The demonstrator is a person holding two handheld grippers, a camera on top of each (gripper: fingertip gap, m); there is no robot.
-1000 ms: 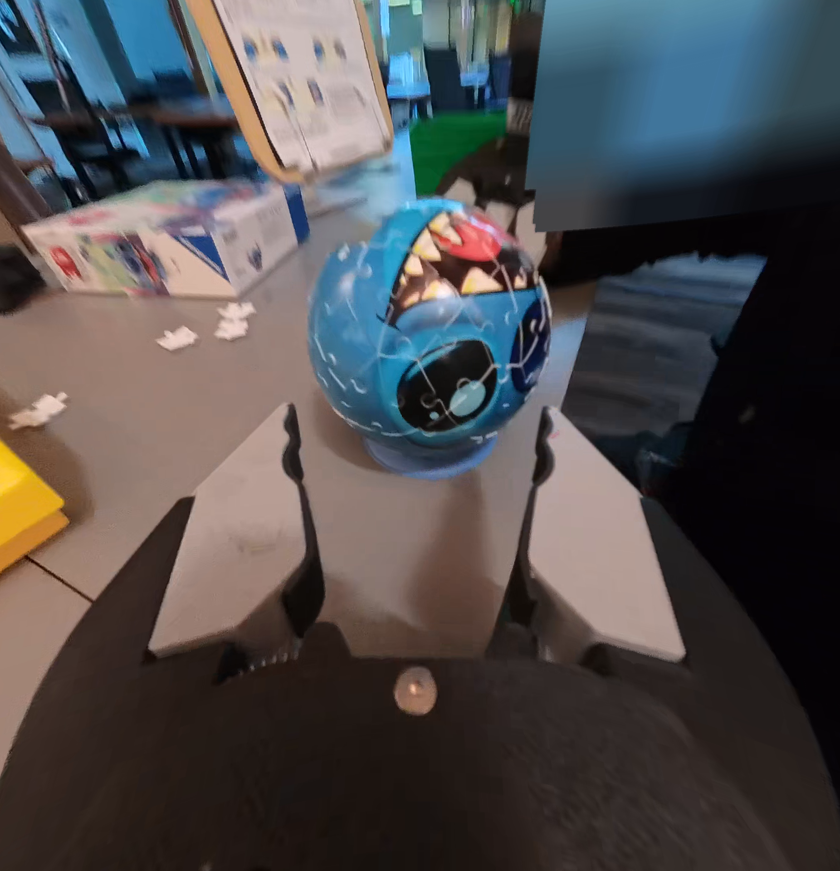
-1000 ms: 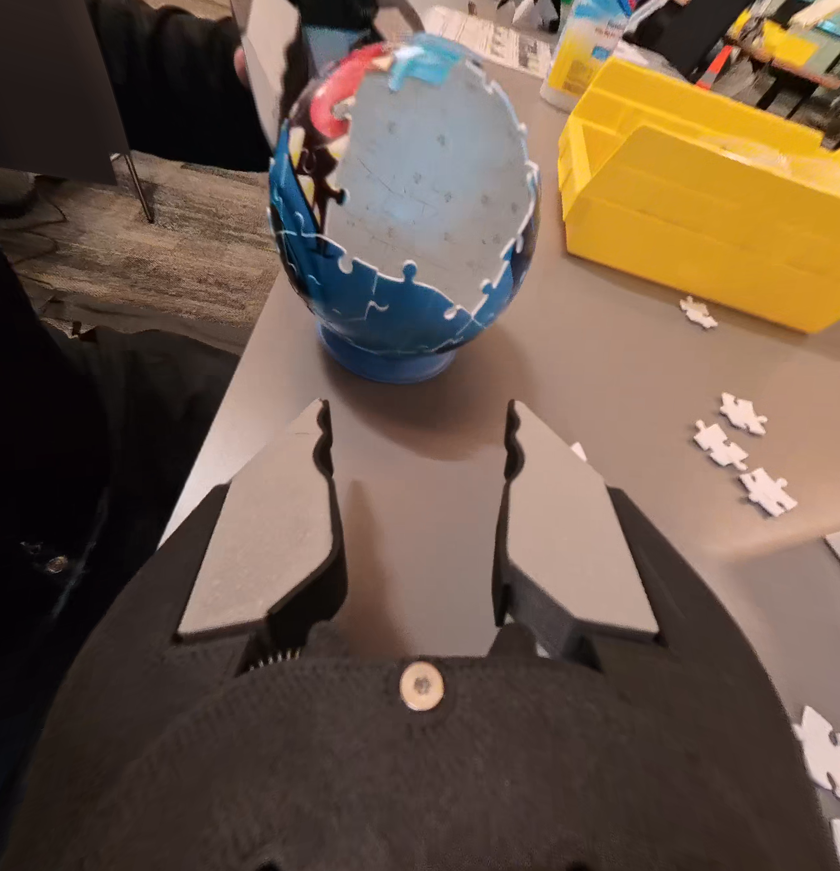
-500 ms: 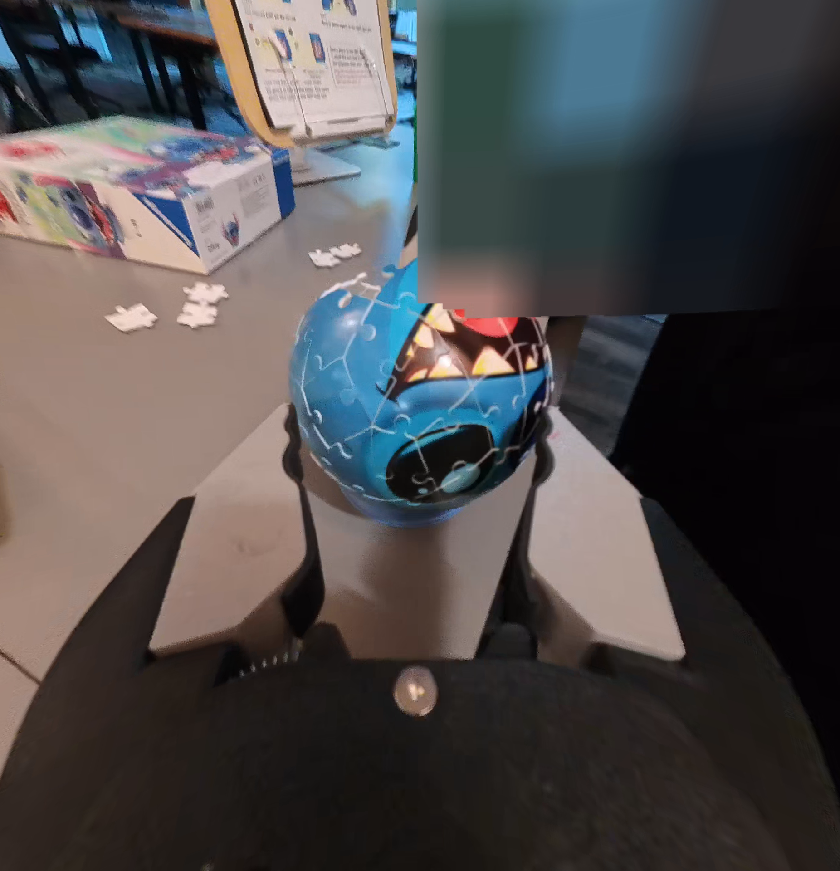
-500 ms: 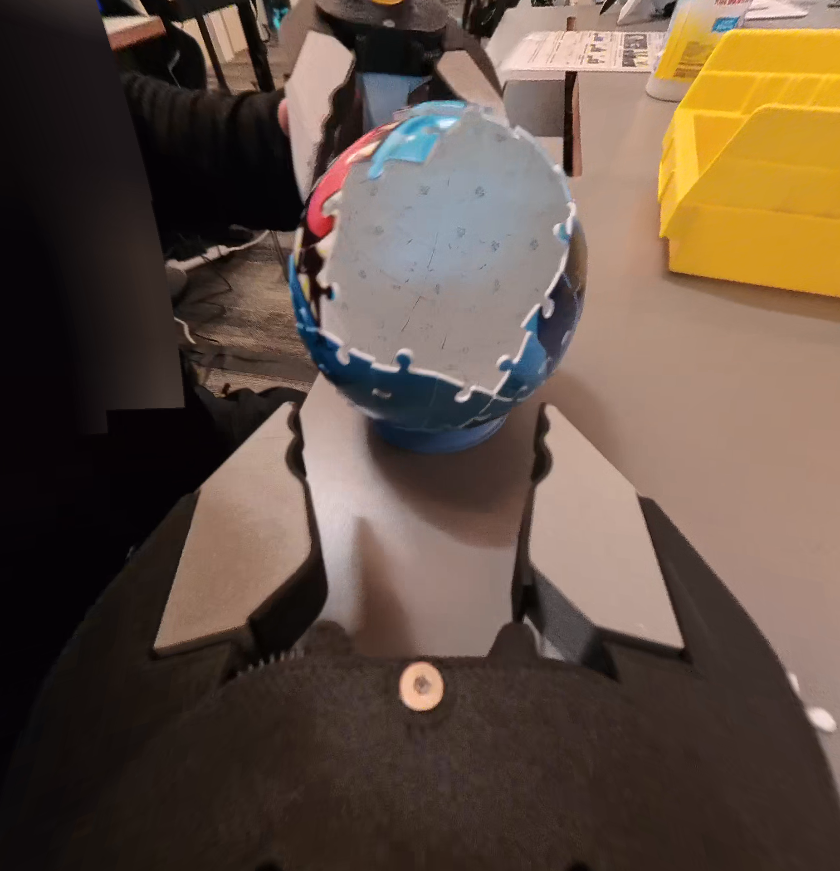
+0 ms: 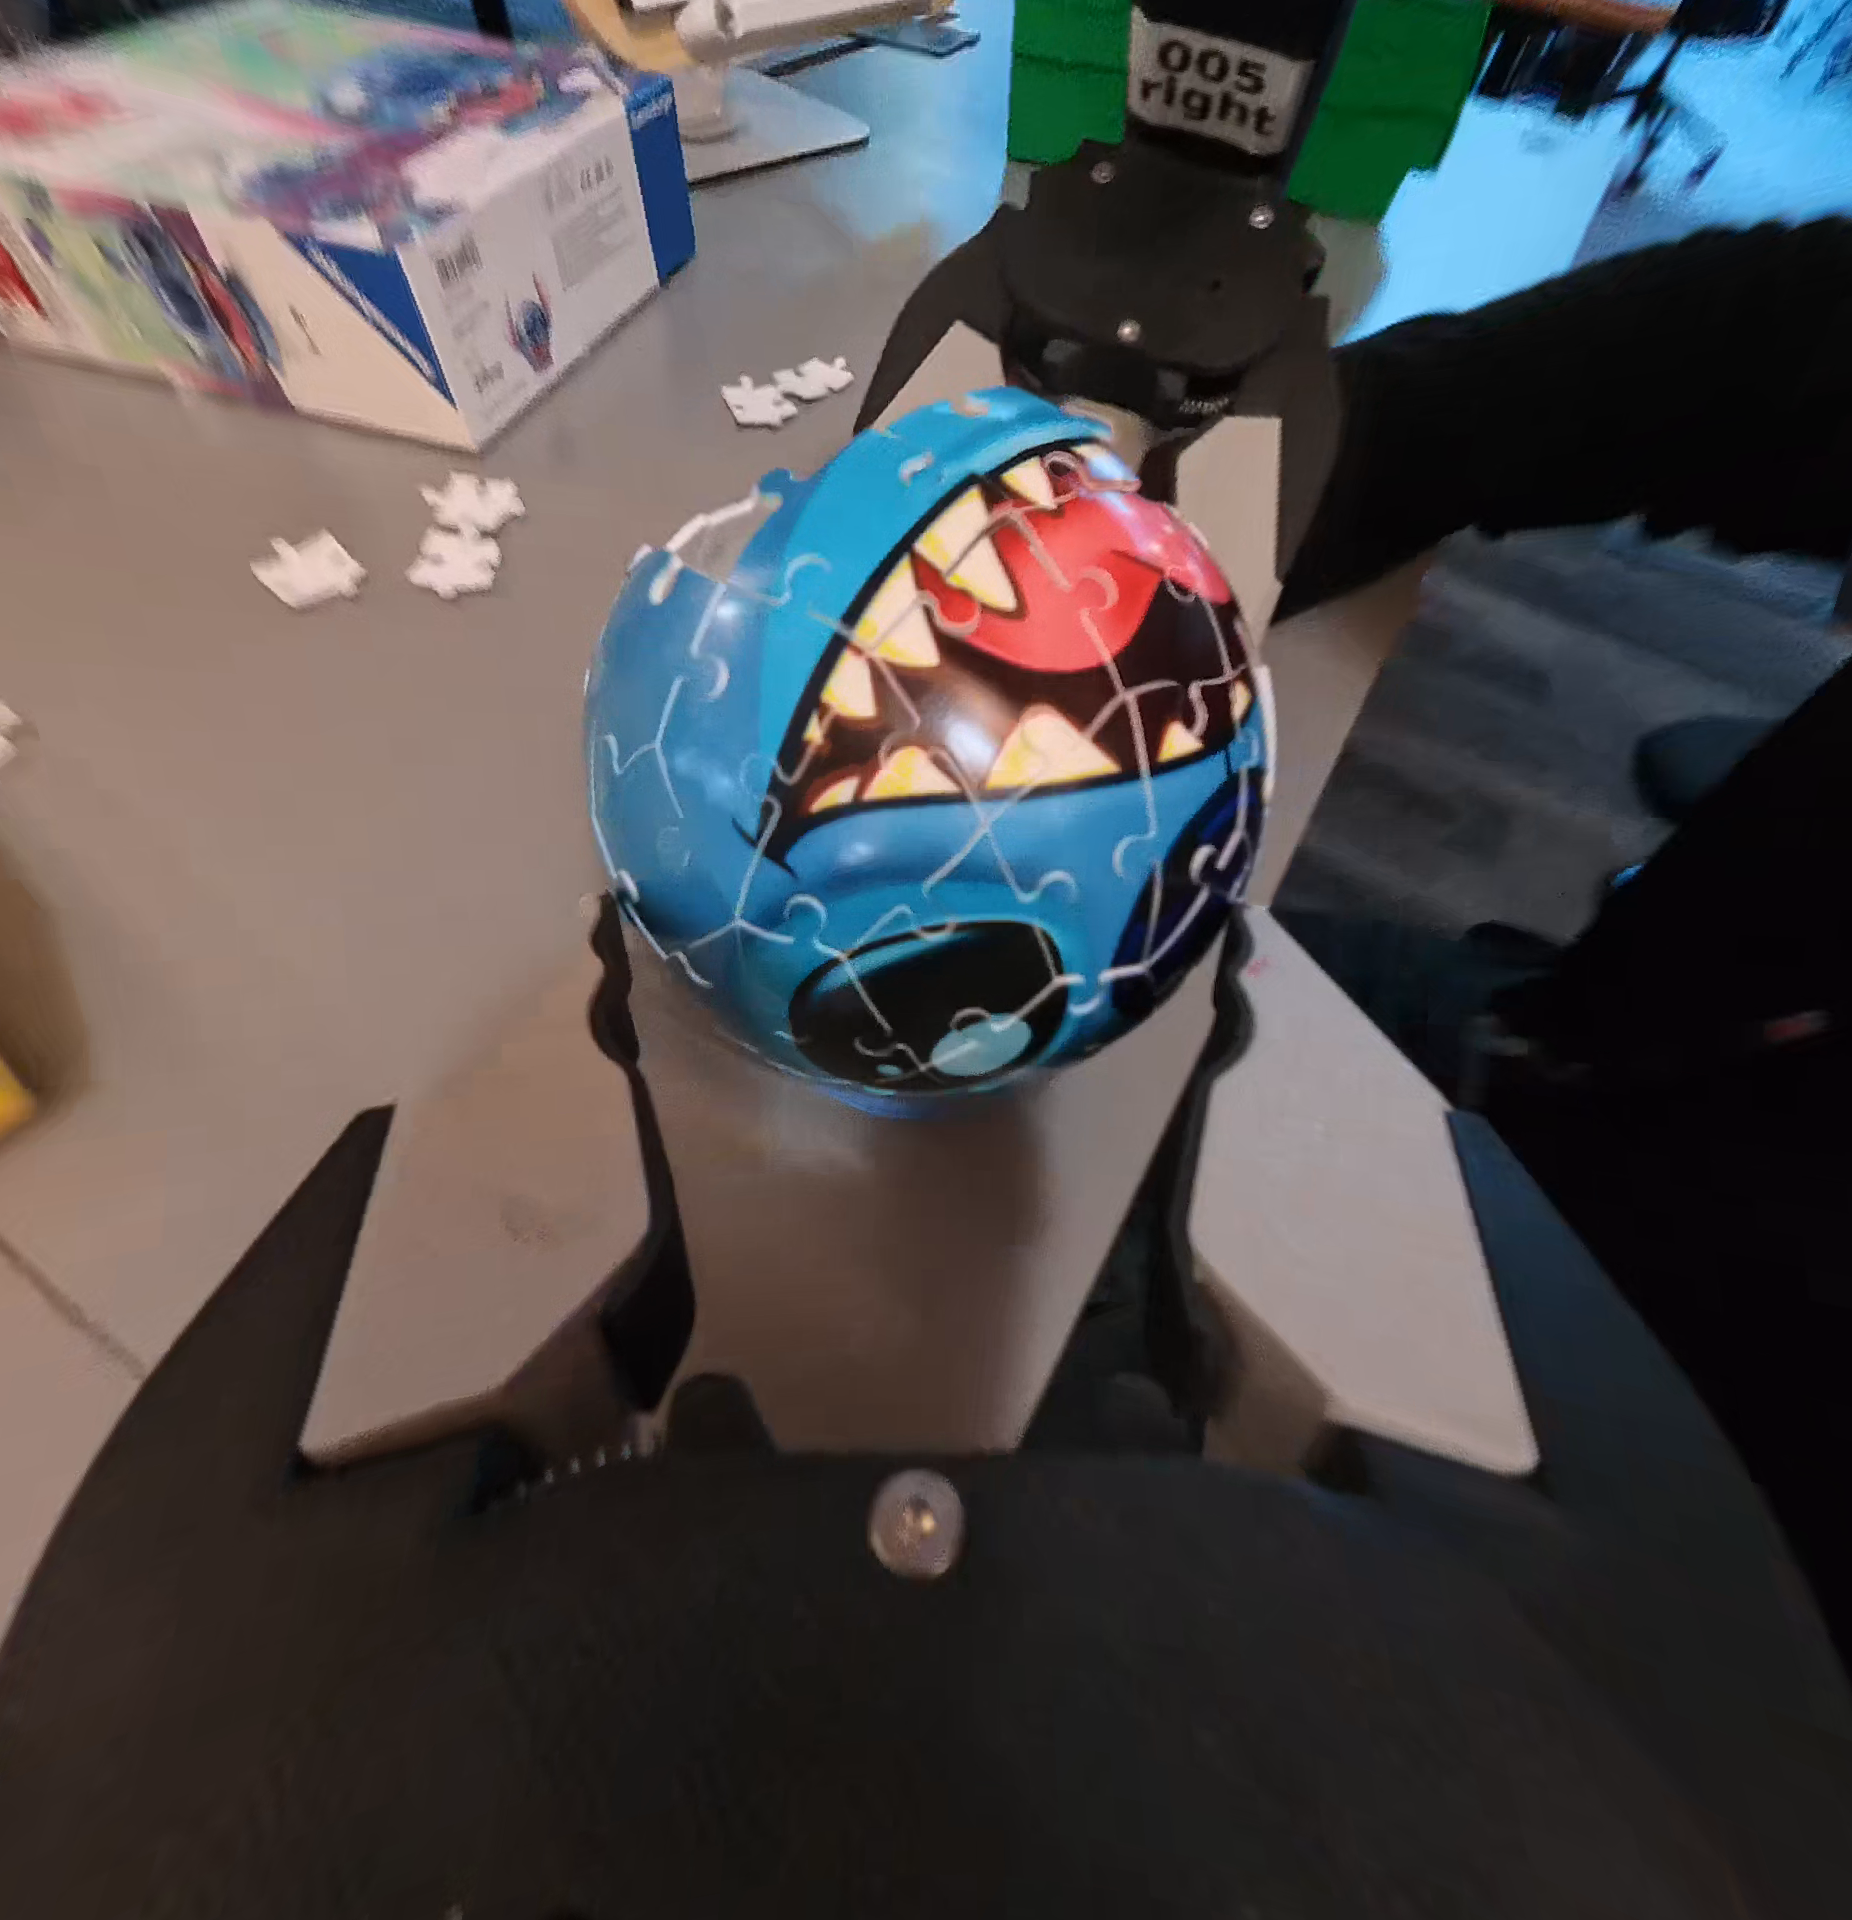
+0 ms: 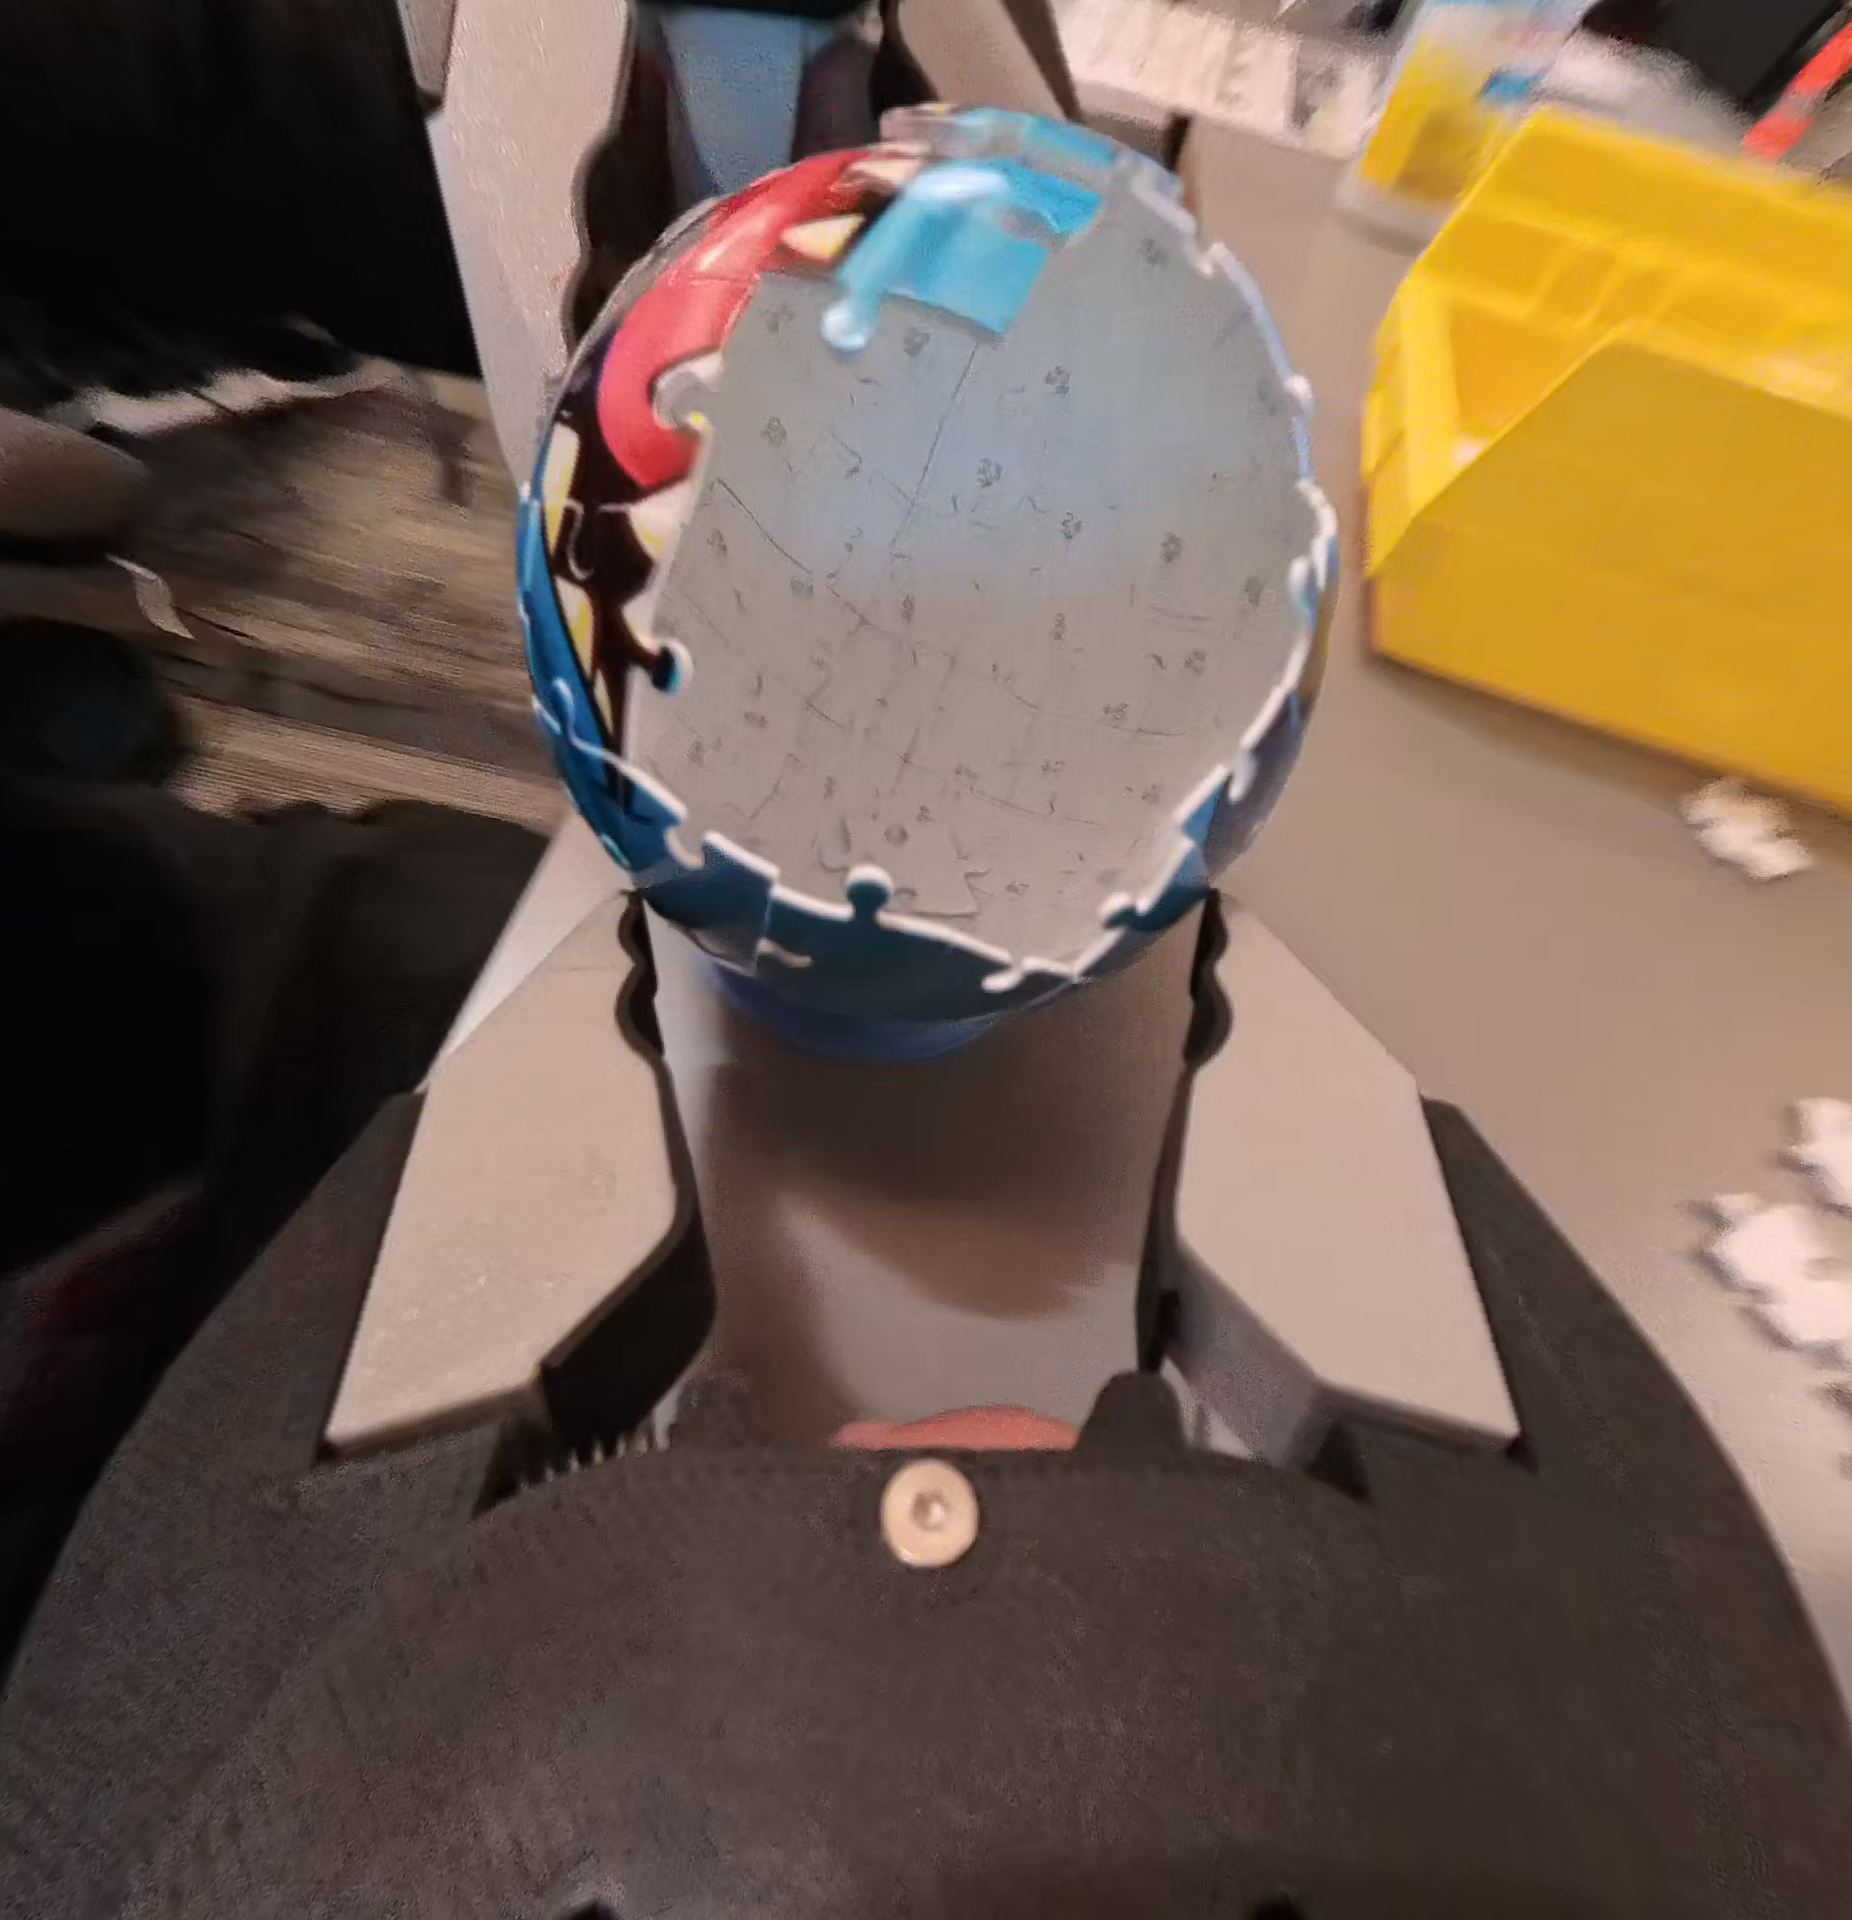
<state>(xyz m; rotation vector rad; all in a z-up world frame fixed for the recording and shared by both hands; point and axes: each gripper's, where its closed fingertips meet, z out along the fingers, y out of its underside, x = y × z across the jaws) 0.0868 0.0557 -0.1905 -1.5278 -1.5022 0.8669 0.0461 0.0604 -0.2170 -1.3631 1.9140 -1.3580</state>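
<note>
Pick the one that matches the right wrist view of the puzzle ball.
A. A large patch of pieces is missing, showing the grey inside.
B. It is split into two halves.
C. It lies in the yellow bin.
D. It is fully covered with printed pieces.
A: the puzzle ball has a wide jagged-edged opening facing the right claw, showing its grey inner surface, and it stands on the table outside the yellow bin.
</note>
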